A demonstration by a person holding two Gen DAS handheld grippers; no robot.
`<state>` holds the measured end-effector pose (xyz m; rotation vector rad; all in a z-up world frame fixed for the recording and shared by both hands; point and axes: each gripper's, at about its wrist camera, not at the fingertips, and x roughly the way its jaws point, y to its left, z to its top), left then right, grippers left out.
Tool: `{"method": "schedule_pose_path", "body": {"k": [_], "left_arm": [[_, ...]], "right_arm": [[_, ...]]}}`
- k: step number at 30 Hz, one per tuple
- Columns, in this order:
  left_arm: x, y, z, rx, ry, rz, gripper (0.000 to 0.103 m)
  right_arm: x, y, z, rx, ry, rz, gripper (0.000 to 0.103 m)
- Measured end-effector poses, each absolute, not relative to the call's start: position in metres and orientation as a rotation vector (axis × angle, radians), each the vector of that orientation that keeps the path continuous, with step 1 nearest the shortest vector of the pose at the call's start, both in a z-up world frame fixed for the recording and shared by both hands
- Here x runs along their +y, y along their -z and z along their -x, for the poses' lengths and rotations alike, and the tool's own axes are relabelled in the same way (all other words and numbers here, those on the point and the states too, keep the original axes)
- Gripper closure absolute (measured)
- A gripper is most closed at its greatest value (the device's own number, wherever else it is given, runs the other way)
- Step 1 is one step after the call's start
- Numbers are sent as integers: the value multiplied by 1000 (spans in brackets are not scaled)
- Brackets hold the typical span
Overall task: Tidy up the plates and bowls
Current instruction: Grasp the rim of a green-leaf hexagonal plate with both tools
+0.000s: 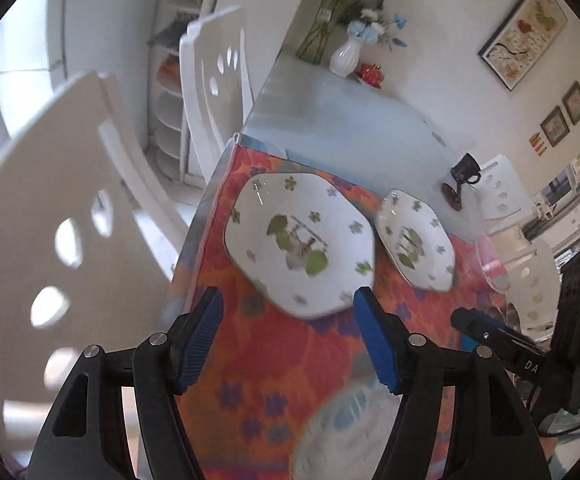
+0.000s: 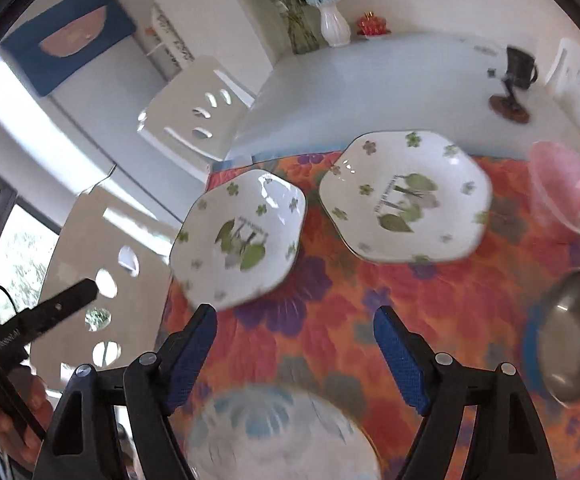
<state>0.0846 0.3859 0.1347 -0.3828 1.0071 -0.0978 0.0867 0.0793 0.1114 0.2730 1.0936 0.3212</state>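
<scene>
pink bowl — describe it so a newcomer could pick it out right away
On the orange floral tablecloth, look right of the two white clover-print plates. The pink bowl sits near the cloth's far right edge, beyond the steel bowl. It alone is translucent pink.

Right claw (image 2: 293, 350) spread wide above the floral table (image 2: 329, 320), blue-patterned plate (image 2: 282, 432) just below it, two clover-print plates (image 2: 242, 236) (image 2: 405, 196) beyond, pink bowl (image 2: 565, 192) and steel bowl (image 2: 573, 336) to its right

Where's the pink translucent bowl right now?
In the right wrist view the pink translucent bowl sits at the right edge of the floral tablecloth, right of the six-sided white clover-print plate and beyond the grey metal bowl.
</scene>
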Motion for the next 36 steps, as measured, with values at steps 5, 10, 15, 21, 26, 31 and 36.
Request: {"method": "schedule_pose_path", "body": {"k": [5, 10, 15, 21, 26, 31, 36], "left_arm": [[403, -95, -138, 1074, 112, 437, 43], [410, -64, -170, 1113, 109, 459, 53], [410, -41, -190, 1131, 116, 454, 64], [411, -27, -205, 1121, 180, 473, 72], [403, -21, -215, 1124, 206, 433, 72], [397, -29, -206, 1112, 190, 374, 72], [392, -46, -187, 1083, 183, 350, 72]], "right_arm": [[97, -69, -132, 1180, -273, -319, 25], [111, -36, -160, 1250, -263, -335, 42], [121, -19, -176, 1261, -272, -306, 49], [126, -7, -189, 1259, -313, -278, 63], [145, -9, -193, 1237, -356, -147, 64], [150, -13, -190, 1236, -341, -81, 64], [148, -36, -180, 1207, -345, -74, 64]]}}
